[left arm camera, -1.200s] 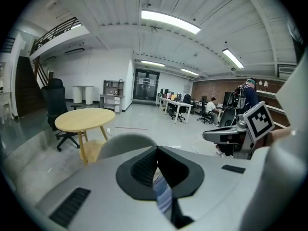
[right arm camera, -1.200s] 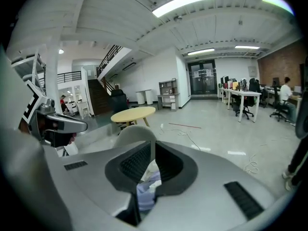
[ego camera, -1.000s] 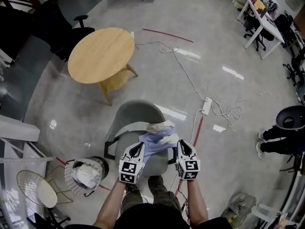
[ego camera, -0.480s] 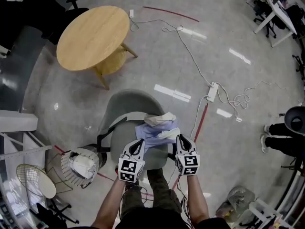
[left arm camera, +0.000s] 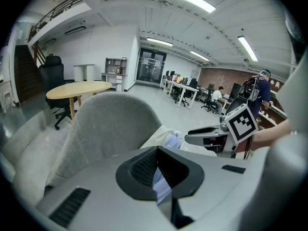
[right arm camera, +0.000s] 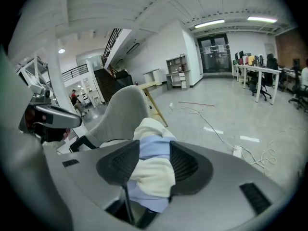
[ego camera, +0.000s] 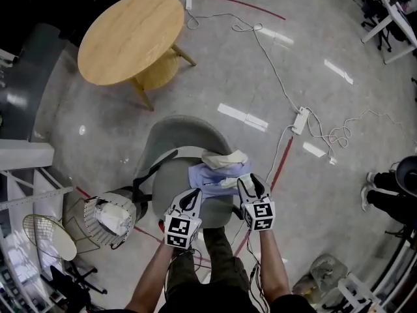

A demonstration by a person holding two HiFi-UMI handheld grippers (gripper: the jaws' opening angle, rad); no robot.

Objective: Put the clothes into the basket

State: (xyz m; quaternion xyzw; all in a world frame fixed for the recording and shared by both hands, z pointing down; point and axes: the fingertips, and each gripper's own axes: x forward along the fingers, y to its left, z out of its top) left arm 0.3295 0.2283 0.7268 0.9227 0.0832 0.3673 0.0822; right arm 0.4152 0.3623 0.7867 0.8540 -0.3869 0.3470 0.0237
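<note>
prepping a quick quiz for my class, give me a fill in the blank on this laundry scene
1. The clothes lie on the seat of a grey ____.
2. The wire basket stands on the ____, on the person's left.
3. Inside the basket lies a ____ cloth.
4. The round table has a top made of ____.
Missing words: chair; floor; white; wood.

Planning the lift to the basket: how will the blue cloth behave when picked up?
Probably floppy: the blue cloth lies crumpled in soft folds on the chair. Likely light: it looks thin. It may drag the cream cloth bunched with it.
</note>
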